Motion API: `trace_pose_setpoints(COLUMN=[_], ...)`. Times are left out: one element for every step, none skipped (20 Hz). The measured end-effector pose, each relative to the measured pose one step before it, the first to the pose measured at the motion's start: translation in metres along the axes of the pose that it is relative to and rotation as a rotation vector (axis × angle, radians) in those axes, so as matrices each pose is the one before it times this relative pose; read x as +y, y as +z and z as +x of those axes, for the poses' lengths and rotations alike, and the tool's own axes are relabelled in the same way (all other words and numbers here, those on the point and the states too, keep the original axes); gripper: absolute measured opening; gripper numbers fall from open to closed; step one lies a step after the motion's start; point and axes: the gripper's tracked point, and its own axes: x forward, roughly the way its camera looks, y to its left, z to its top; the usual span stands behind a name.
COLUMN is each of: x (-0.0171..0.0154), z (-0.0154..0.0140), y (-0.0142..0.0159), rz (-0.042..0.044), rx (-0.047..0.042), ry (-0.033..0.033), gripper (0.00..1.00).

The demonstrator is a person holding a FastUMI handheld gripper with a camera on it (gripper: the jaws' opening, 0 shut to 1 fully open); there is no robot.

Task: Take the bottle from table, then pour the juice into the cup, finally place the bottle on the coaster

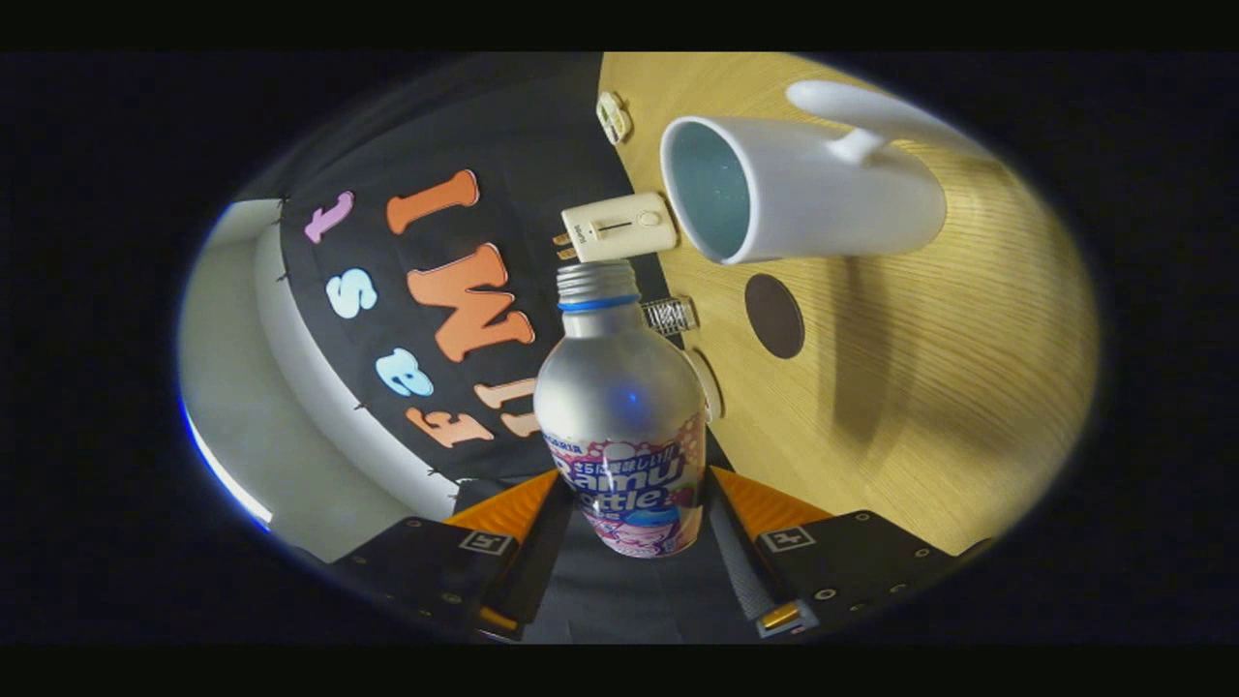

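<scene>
My gripper point(634, 499) is shut on a silver aluminium bottle point(619, 397), with a finger pressing on each side of its printed label. The bottle has a blue neck ring and a threaded neck with no cap on it. I hold it rolled well over to the side relative to the wooden table point(929, 387). Its mouth lies just short of the rim of a white mug point(832, 189) that stands beyond the fingers. The mug's inside looks pale and I cannot tell if it holds liquid. A dark round coaster point(774, 316) lies on the table beside the mug, apart from the bottle.
A cream plug adapter point(615, 227) lies right by the mug's rim, beyond the bottle's mouth. A small metal piece point(670, 315) and a pale disc point(713, 382) sit next to the bottle. Another small white item point(614, 116) lies farther off. The black booth wall stands behind.
</scene>
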Motion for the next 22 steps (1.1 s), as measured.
trace_pose_setpoints(x=[0.0015, 0.00065, 0.00249, 0.00068, 0.00169, 0.00022, 0.00229, 0.00061, 0.00096, 0.00055, 0.00095, -0.00006, -0.00005, 0.00183, 0.00156, 0.00023, 0.00143, 0.00055, 0.00318, 0.00152, 0.00344, 0.00166], z=[0.00019, 0.00122, -0.00061, 0.00076, -0.00227, -0.00068, 0.00078, 0.0003, -0.001, 0.00102, 0.00025, -0.00026, -0.00064, -0.00098, -0.00171, -0.001, -0.00035, 0.00102, 0.00132, 0.00036, -0.00174, -0.00038], y=[-0.00022, -0.00019, -0.0003, 0.00077, -0.00046, 0.00022, -0.00032, 0.00035, -0.00101, 0.00106, 0.00114, 0.00104, 0.00138, 0.00066, -0.00044, 0.00062, 0.00042, 0.00055, 0.0009, 0.00075, -0.00121, -0.00038], rz=[0.01215, 0.01139, 0.01026, 0.00761, 0.00617, 0.00848, 0.0101, 0.01117, 0.01198, 0.01421, 0.00853, 0.00177, 0.00539, 0.01242, 0.0122, 0.00583, 0.00285, 0.00404, 0.00191, 0.0046, 0.00453, 0.0046], rx=[0.00274, 0.00205, 0.00149, -0.00096, 0.00202, 0.00077, 0.00269, 0.00105, 0.00549, -0.00125, 0.00136, -0.0021, -0.00037, -0.00302, 0.00318, 0.00005, -0.00066, -0.00281, 0.00073, -0.00004, 0.00528, 0.00125], ry=[0.00436, 0.00138, 0.00566, 0.00296, 0.00448, 0.00278, 0.0036, 0.00119, 0.00217, 0.0023, 0.00325, 0.0015, 0.00157, 0.004, 0.0036, 0.00141, 0.00109, 0.00115, 0.00082, 0.00361, 0.00433, 0.0024], gripper=[0.77, 0.77, 0.77, 0.77, 0.77, 0.77, 0.77, 0.77, 0.77, 0.77, 0.77, 0.77, 0.77, 0.77, 0.77, 0.77, 0.77, 0.77, 0.77, 0.77, 0.77, 0.77])
